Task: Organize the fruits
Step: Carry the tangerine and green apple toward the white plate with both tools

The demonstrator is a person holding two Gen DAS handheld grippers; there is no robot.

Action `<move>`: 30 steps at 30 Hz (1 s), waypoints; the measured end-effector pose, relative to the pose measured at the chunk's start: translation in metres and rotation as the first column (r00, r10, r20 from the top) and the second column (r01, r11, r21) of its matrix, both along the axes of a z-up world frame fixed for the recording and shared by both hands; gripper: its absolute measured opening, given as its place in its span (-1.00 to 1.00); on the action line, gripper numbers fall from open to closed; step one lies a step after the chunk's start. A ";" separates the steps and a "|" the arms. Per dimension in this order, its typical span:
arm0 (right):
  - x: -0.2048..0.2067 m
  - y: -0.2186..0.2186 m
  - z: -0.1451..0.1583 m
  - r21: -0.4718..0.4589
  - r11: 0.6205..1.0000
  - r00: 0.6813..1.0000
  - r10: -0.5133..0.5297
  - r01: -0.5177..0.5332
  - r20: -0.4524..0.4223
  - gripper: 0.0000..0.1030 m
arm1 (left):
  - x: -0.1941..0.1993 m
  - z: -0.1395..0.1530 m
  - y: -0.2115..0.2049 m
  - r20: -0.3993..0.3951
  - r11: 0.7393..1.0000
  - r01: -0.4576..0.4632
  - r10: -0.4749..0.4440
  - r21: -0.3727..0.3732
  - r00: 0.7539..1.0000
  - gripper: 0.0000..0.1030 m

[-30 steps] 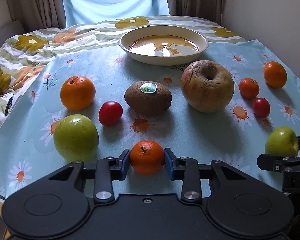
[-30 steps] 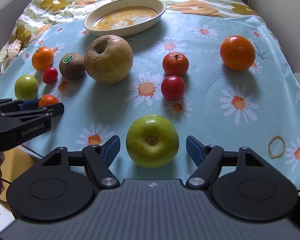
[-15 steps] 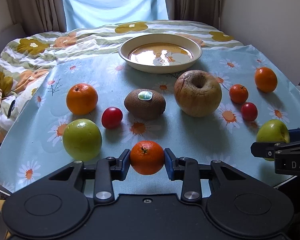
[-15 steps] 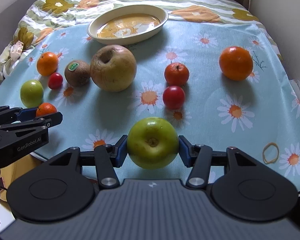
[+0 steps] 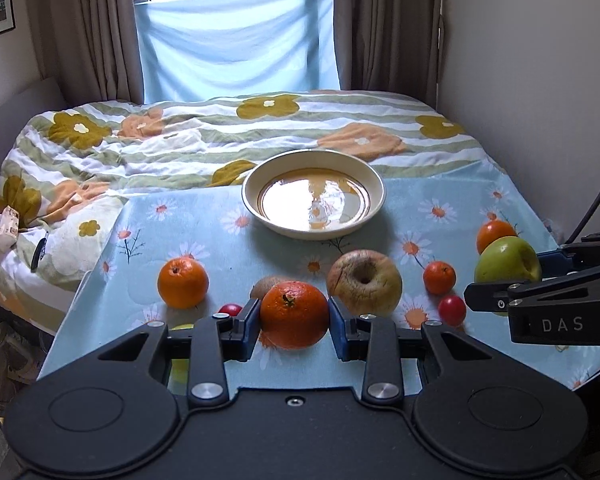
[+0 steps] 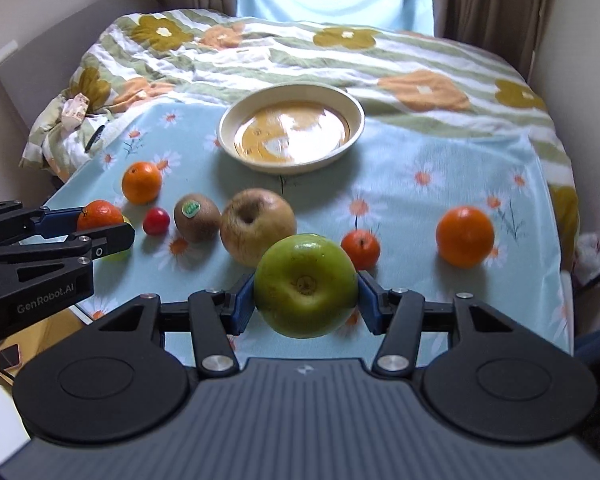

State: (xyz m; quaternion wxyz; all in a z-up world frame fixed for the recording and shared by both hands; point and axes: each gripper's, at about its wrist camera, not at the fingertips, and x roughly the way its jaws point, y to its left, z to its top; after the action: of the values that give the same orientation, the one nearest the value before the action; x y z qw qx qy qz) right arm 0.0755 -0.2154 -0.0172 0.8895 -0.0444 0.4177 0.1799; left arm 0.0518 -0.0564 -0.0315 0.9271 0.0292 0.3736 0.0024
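The left gripper (image 5: 294, 316) clamps a small orange (image 5: 294, 315) at lower centre; the right gripper (image 6: 306, 286) grips a green apple (image 6: 306, 285); carry both level toward the empty bowl (image 6: 224, 130) at upper centre, releasing low so neither rolls.

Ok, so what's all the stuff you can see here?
bowl: one, cream, far middle of cloth
big oranges: two, orange, left and right
tangerine: one, reddish orange, right of brown apple
tomatoes: two, red, either side
kiwi: one, brown, green sticker
brown apple: one, wrinkled, middle
second green apple: one, mostly hidden
cloth: one, blue, daisies
small orange: one, in left claw
green apple: one, in right claw
left claw: black, blue pads
right claw: black, blue pads
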 end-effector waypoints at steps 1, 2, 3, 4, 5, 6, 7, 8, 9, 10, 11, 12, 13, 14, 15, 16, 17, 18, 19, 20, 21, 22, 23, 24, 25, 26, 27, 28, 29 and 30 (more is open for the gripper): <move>0.003 0.000 0.005 -0.003 1.000 1.000 0.012 -0.012 0.011 0.31 | 0.003 0.005 0.000 0.011 1.000 -0.002 0.002 0.003 1.000 -0.24; 0.007 0.000 0.011 -0.006 1.000 1.000 0.023 -0.023 0.021 0.31 | 0.005 0.009 0.000 0.021 1.000 -0.002 0.002 0.006 1.000 -0.24; 0.010 0.000 0.016 -0.007 0.999 0.999 0.032 -0.031 0.029 0.31 | 0.007 0.014 0.000 0.031 1.000 -0.001 0.000 0.010 1.000 -0.24; 0.014 0.001 0.022 -0.002 0.999 0.999 0.040 -0.040 0.036 0.31 | 0.010 0.018 0.000 0.041 1.000 0.001 -0.001 0.011 0.999 -0.24; 0.018 0.001 0.027 0.005 0.999 0.998 0.047 -0.048 0.041 0.31 | 0.013 0.022 0.001 0.048 1.000 0.001 -0.001 0.007 0.999 -0.24; 0.023 0.001 0.031 0.013 0.998 0.998 0.054 -0.054 0.044 0.31 | 0.018 0.027 0.002 0.054 1.000 0.001 -0.001 -0.001 0.999 -0.24; 0.028 0.001 0.036 0.022 0.998 0.997 0.058 -0.059 0.045 0.31 | 0.022 0.031 0.003 0.060 1.000 0.000 0.000 -0.006 0.998 -0.24; 0.034 0.002 0.040 0.029 0.998 0.997 0.060 -0.062 0.046 0.31 | 0.027 0.035 0.004 0.068 1.000 0.000 0.000 -0.006 0.998 -0.24; 0.040 0.002 0.043 0.038 0.997 0.997 0.062 -0.064 0.046 0.31 | 0.033 0.039 0.004 0.075 1.000 0.002 -0.001 -0.005 0.997 -0.24; 0.046 0.002 0.046 0.044 0.997 0.997 0.063 -0.065 0.047 0.31 | 0.038 0.041 0.005 0.080 1.000 0.004 -0.004 -0.004 0.997 -0.24; 0.052 0.003 0.049 0.048 0.997 0.997 0.062 -0.065 0.047 0.31 | 0.045 0.045 0.006 0.087 1.000 0.007 -0.007 -0.002 0.996 -0.24; 0.058 0.004 0.051 0.052 0.997 0.997 0.062 -0.064 0.047 0.31 | 0.053 0.047 0.007 0.086 1.000 0.011 -0.011 0.003 0.996 -0.23; 0.066 0.005 0.053 0.055 0.996 0.997 0.062 -0.064 0.044 0.31 | 0.061 0.049 0.008 0.084 1.000 0.015 -0.016 0.007 0.996 -0.23; 0.073 0.007 0.054 0.054 0.997 0.997 0.060 -0.062 0.039 0.31 | 0.070 0.051 0.009 0.085 1.000 0.018 -0.019 0.008 0.996 -0.23; 0.080 0.009 0.054 0.052 0.997 0.998 0.055 -0.057 0.035 0.31 | 0.080 0.052 0.011 0.085 1.000 0.021 -0.022 0.008 0.996 -0.23; 0.088 0.011 0.055 0.049 0.997 0.998 0.053 -0.055 0.032 0.31 | 0.089 0.053 0.012 0.083 1.000 0.023 -0.024 0.005 0.996 -0.23; 0.096 0.013 0.055 0.049 0.997 0.998 0.052 -0.054 0.030 0.31 | 0.099 0.053 0.014 0.081 1.000 0.026 -0.025 0.000 0.996 -0.23; 0.104 0.015 0.056 0.053 0.997 0.998 0.050 -0.051 0.030 0.31 | 0.108 0.054 0.015 0.080 1.000 0.029 -0.028 -0.007 0.996 -0.23; 0.111 0.017 0.057 0.055 0.997 0.998 0.047 -0.048 0.031 0.31 | 0.118 0.053 0.015 0.080 0.999 0.034 -0.033 -0.013 0.996 -0.23; 0.120 0.019 0.057 0.057 0.997 0.999 0.042 -0.044 0.031 0.31 | 0.126 0.053 0.016 0.079 0.999 0.040 -0.039 -0.014 0.996 -0.23; 0.129 0.020 0.057 0.057 0.998 0.999 0.037 -0.038 0.033 0.31 | 0.137 0.051 0.015 0.076 0.999 0.047 -0.046 -0.012 0.996 -0.23; 0.138 0.021 0.057 0.057 0.998 0.999 0.031 -0.033 0.035 0.31 | 0.146 0.049 0.015 0.074 0.999 0.053 -0.052 -0.009 0.996 -0.23; 0.148 0.023 0.057 0.054 0.998 0.999 0.024 -0.026 0.037 0.31 | 0.156 0.048 0.016 0.068 0.998 0.060 -0.059 -0.006 0.996 -0.23; 0.158 0.025 0.057 0.052 0.999 0.999 0.015 -0.017 0.037 0.31 | 0.165 0.045 0.017 0.061 0.998 0.066 -0.066 -0.006 0.996 -0.23; 0.168 0.026 0.056 0.051 0.999 0.999 0.006 -0.008 0.037 0.31 | 0.174 0.042 0.019 0.053 0.997 0.072 -0.072 -0.005 0.996 -0.23; 0.177 0.027 0.055 0.052 0.999 0.999 -0.002 0.001 0.035 0.31 | 0.184 0.039 0.019 0.046 0.997 0.078 -0.078 -0.003 0.996 -0.23; 0.187 0.027 0.052 0.051 0.999 0.999 -0.012 0.011 0.032 0.31 | 0.194 0.036 0.020 0.037 0.996 0.086 -0.086 0.000 0.996 -0.23; 0.196 0.029 0.050 0.050 0.999 0.999 -0.022 0.021 0.028 0.31 | 0.203 0.033 0.020 0.027 0.996 0.093 -0.093 0.003 0.995 -0.23; 0.205 0.029 0.048 0.050 0.998 0.999 -0.032 0.030 0.025 0.31 | 0.212 0.029 0.021 0.018 0.995 0.101 -0.101 0.005 0.995 -0.23; 0.215 0.030 0.045 0.048 0.998 0.999 -0.041 0.040 0.020 0.31 | 0.221 0.025 0.021 0.008 0.994 0.109 -0.109 0.005 0.994 -0.23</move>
State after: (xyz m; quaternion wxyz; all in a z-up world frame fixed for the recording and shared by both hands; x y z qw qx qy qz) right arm 0.2900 -0.1856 0.0276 0.8980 -0.0165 0.4049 0.1714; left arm 0.2725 -0.0355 -0.0065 0.9273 0.0516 0.3676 -0.0472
